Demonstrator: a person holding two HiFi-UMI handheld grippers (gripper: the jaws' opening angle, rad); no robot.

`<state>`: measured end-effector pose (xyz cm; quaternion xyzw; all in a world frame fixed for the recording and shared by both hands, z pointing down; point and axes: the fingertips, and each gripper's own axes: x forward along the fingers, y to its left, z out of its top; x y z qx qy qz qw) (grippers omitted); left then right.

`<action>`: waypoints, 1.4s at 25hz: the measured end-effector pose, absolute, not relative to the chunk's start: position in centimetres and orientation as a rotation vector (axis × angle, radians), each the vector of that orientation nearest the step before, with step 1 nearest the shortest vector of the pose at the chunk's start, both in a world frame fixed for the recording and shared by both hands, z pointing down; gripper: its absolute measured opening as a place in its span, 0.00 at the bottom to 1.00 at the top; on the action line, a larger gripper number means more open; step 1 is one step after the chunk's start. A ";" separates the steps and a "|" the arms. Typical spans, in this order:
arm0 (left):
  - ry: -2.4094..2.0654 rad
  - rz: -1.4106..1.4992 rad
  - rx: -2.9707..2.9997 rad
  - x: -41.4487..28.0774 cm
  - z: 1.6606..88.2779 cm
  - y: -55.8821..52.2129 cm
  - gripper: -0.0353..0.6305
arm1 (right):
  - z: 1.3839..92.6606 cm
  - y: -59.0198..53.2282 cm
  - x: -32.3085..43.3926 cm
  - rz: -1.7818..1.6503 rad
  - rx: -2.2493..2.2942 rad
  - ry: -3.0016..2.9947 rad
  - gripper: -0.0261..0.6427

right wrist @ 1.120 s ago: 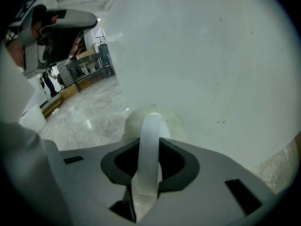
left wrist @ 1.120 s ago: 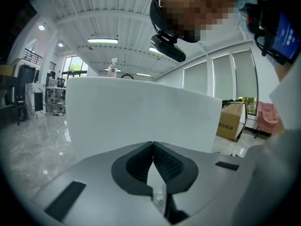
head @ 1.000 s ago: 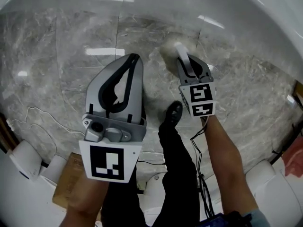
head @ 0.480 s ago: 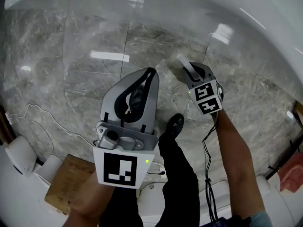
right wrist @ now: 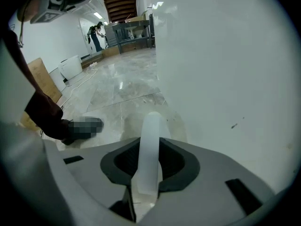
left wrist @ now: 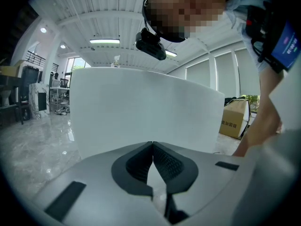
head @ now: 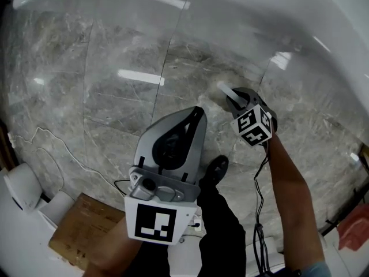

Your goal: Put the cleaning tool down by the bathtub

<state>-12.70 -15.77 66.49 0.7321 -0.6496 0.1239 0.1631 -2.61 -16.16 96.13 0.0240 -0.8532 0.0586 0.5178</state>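
Right gripper [right wrist: 150, 147] clamped on tool [right wrist: 150, 126] by its pale plastic handle, above floor [right wrist: 117, 93], just beside bathtub [right wrist: 225, 79] wall; whether it touches floor, cannot tell. Left gripper [left wrist: 152, 147]: jaws together, empty. Handle looks stiff, light, smooth, so likely slippery; mid-handle grip seems sound. Head end unclear in every view, may be soft

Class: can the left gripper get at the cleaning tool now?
Probably yes: nothing stands between left gripper and cleaning tool, though its fingers are shut and the right gripper holds it.
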 end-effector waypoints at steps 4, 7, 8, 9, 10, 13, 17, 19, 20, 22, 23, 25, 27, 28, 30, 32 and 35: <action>-1.863 0.360 2.076 -13.3 67.0 -15.3 0.08 | 97.5 -16.4 -2.7 0.105 0.013 -2.018 0.19; -1.872 0.359 2.074 -14.0 66.9 -15.2 0.08 | 97.9 -16.5 -3.0 0.069 -0.004 -2.004 0.22; -1.878 0.357 2.074 -14.3 66.8 -15.2 0.08 | 97.9 -16.6 -3.2 0.061 -0.004 -2.002 0.26; -1.884 0.356 2.074 -14.6 66.7 -15.2 0.08 | 97.9 -16.8 -3.3 0.057 0.001 -2.000 0.30; -1.890 0.356 2.074 -14.9 66.6 -15.2 0.08 | 97.8 -17.1 -3.6 0.056 0.010 -2.001 0.31; -1.905 0.351 2.066 -15.5 66.2 -15.0 0.08 | 97.1 -17.4 -4.1 0.049 0.036 -2.014 0.32; -1.903 0.338 2.079 -15.3 65.3 -14.9 0.08 | 95.5 -17.3 -4.3 0.031 0.050 -2.028 0.32; -1.895 0.327 2.102 -14.9 64.4 -15.2 0.08 | 94.2 -17.6 -4.3 0.024 0.071 -2.039 0.31; -1.891 0.320 2.113 -14.7 63.8 -15.3 0.08 | 93.4 -17.7 -4.3 0.020 0.082 -2.046 0.31; -1.883 0.310 2.133 -14.3 62.6 -15.4 0.08 | 91.5 -17.6 -4.3 0.014 0.103 -2.058 0.31; -1.881 0.304 2.142 -14.1 62.0 -15.4 0.08 | 90.5 -17.5 -4.3 0.013 0.115 -2.064 0.31; -1.878 0.291 2.157 -13.8 60.4 -15.3 0.08 | 88.0 -17.1 -4.3 0.013 0.143 -2.082 0.31; -1.880 0.281 2.173 -13.5 58.6 -15.2 0.08 | 85.0 -16.6 -4.4 0.015 0.178 -2.110 0.30; -1.882 0.276 2.183 -13.4 57.6 -15.2 0.08 | 83.4 -16.4 -4.5 0.017 0.197 -2.126 0.30; -1.884 0.259 2.205 -13.0 55.4 -15.3 0.08 | 79.7 -16.1 -4.6 0.030 0.248 -2.162 0.28; -1.883 0.236 2.225 -12.6 53.1 -15.3 0.08 | 75.6 -16.0 -4.5 0.063 0.323 -2.204 0.26; -1.885 0.219 2.237 -12.0 49.3 -15.2 0.08 | 68.7 -15.3 -4.6 0.118 0.437 -2.281 0.23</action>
